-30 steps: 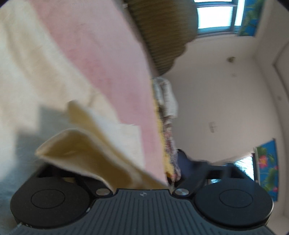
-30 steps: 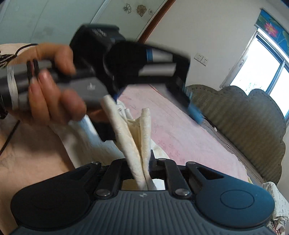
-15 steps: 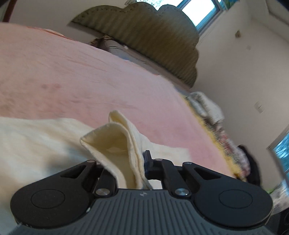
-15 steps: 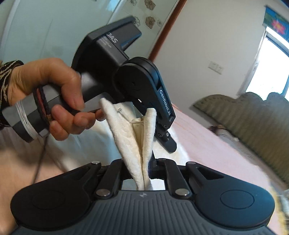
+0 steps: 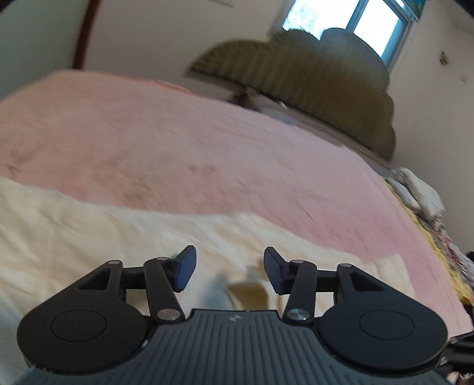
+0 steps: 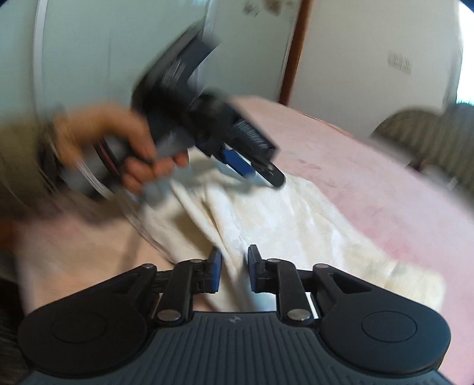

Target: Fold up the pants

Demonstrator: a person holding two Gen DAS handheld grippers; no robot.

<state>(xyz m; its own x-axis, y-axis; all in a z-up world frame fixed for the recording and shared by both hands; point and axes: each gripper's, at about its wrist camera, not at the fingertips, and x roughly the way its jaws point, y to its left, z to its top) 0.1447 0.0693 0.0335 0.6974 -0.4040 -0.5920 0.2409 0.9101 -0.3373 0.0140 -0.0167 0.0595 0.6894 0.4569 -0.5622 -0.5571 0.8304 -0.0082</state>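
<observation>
The cream pants (image 5: 97,237) lie spread on the pink bed cover (image 5: 166,148). My left gripper (image 5: 229,271) is open and empty, just above the pants. In the right wrist view the pants (image 6: 284,219) run across the bed from the near left toward the right. My right gripper (image 6: 234,272) is open with a narrow gap, the cloth lying under and between its fingers, not pinched. The left gripper (image 6: 251,165), held in a hand (image 6: 130,148), hovers blurred over the far part of the pants.
An olive padded headboard (image 5: 311,80) stands at the far end of the bed under a window (image 5: 349,23). A pile of pale and patterned fabric (image 5: 420,198) lies at the bed's right edge. A white wall and a brown door frame (image 6: 293,50) are behind.
Both grippers have opened and let go of the pants. The cloth, held up bunched half a second ago, now lies flat on the bed. Both cameras have tilted down.
</observation>
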